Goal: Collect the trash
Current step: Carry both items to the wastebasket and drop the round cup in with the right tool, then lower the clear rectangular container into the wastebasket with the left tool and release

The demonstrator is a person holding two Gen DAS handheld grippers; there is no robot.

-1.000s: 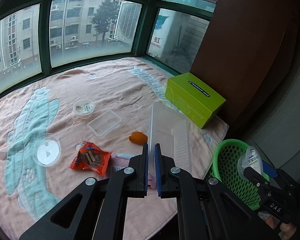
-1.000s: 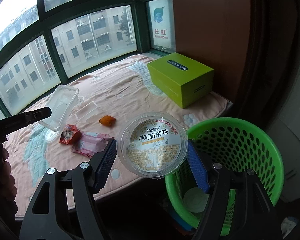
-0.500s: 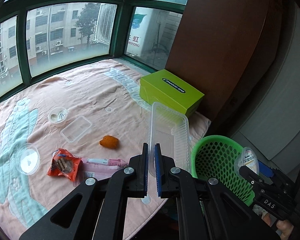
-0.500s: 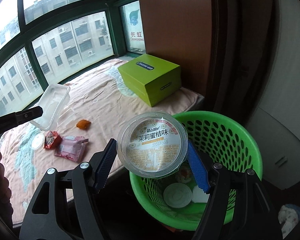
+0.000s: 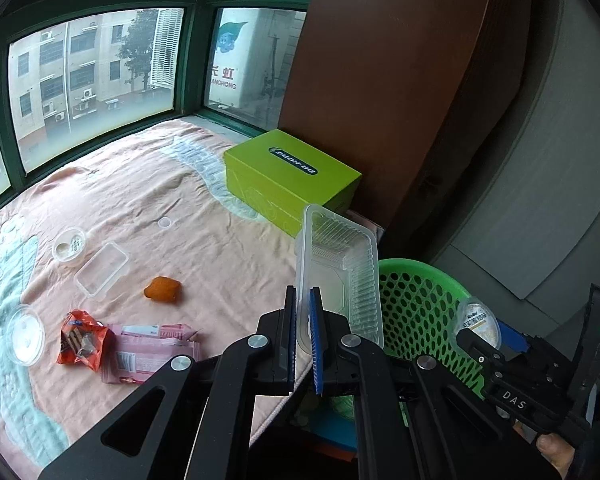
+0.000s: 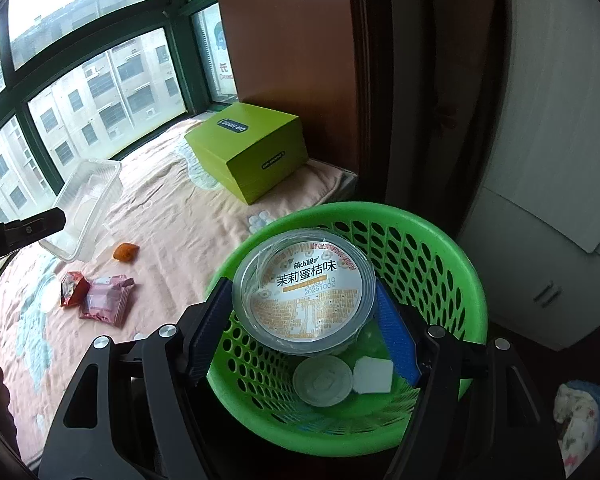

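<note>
**Cup over the basket, tray pinched in the other gripper**

Right gripper held above the green basket, pointing down into it. Jaws just been opening; round plastic cup with a printed foil lid between them, blue pads standing close at either side (contact with the cup's wall cannot be told, a thin gap seeming to show on the right). Cup directly over the basket's opening. Already lying on the basket floor: a round white lid and a white square scrap, side by side.

Left gripper fully closed on the rim of a clear plastic tray, tray standing on edge and rising up and away from the fingers. Tray held over the bed's edge, just beside the basket, not over it.

Remaining on the pink blanket: orange snack wrapper touching a pink packet, an orange lump, a small clear tray, a small round cup, a clear round lid. Green box at the far corner, against the brown wall panel.
</note>
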